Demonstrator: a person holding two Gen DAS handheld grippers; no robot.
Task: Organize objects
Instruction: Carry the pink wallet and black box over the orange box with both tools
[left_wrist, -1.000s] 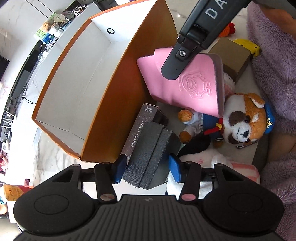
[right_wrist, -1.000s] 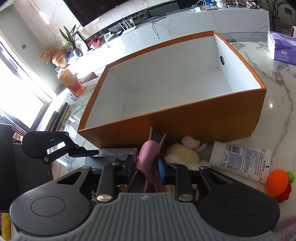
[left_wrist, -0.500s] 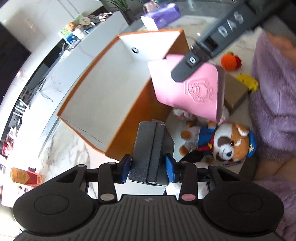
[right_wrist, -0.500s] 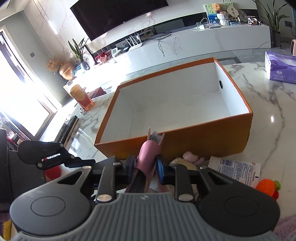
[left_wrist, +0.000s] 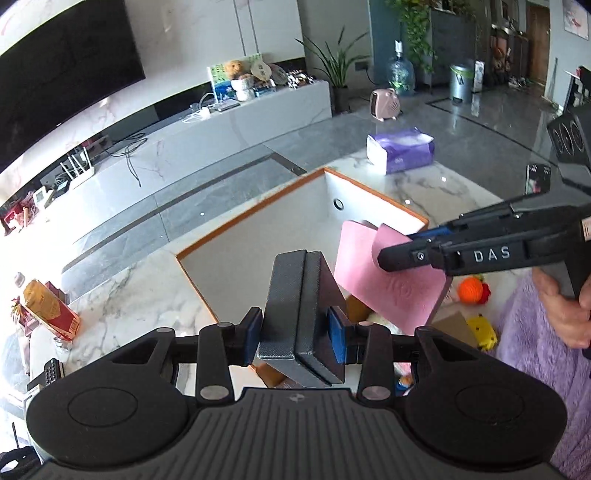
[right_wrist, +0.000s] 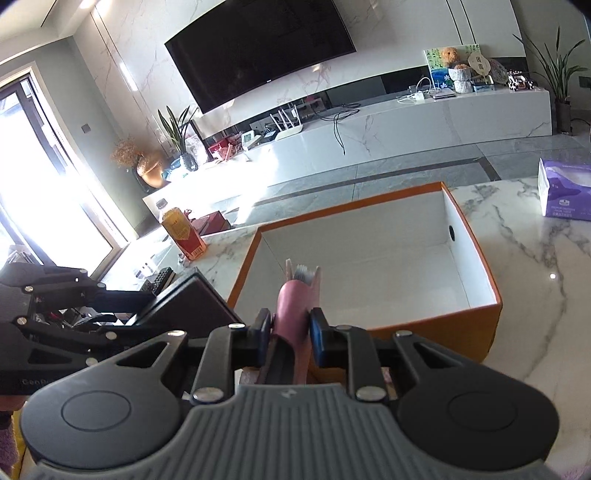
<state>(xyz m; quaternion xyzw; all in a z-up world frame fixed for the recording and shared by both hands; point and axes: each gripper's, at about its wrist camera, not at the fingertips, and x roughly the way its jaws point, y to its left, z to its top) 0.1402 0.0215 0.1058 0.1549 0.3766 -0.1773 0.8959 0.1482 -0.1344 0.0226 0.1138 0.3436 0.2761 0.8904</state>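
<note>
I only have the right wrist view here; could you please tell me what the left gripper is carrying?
Observer: The left gripper is clamped on a dark grey case made of two textured halves. Its jaws have just been closing on it.
Operator: Thank you. My pink item shows edge-on, so what does its face look like?
Observer: The pink case is flat and broad, with a round emblem embossed on its face.
Operator: Is anything lying on the table beneath my gripper?
Observer: Yes, an orange knitted toy and a yellow toy lie below the right gripper.
</note>
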